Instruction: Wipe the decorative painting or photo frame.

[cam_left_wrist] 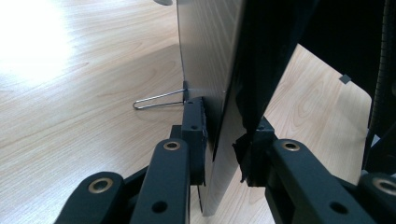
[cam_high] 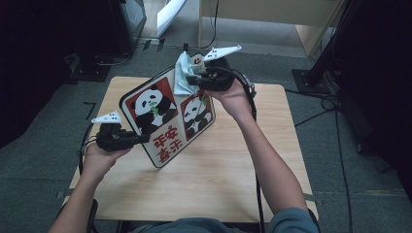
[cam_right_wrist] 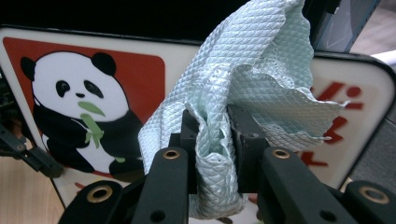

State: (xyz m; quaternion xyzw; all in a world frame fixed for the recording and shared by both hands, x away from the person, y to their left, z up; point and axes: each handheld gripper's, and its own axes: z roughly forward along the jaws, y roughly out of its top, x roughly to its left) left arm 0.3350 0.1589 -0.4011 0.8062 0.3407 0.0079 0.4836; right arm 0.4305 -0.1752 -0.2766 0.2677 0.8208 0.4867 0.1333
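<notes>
A rectangular panda board (cam_high: 165, 114) with red panels and red characters is held tilted above the wooden table (cam_high: 218, 174). My left gripper (cam_high: 141, 138) is shut on its left edge; in the left gripper view the thin board (cam_left_wrist: 219, 84) stands edge-on between the jaws of the left gripper (cam_left_wrist: 224, 144), and a wire stand (cam_left_wrist: 156, 99) juts from its back. My right gripper (cam_high: 194, 77) is shut on a pale blue-green cloth (cam_high: 183, 73) at the board's upper right. The right gripper view has that waffle-textured cloth (cam_right_wrist: 233, 93) bunched in the right gripper (cam_right_wrist: 215, 140), against the panda picture (cam_right_wrist: 84, 107).
The table has bare wood in front of and right of the board. Grey carpet surrounds it, with cables (cam_high: 320, 104) at the right, a dark stand base (cam_high: 90, 72) at the back left, and wooden furniture legs (cam_high: 311, 39) behind.
</notes>
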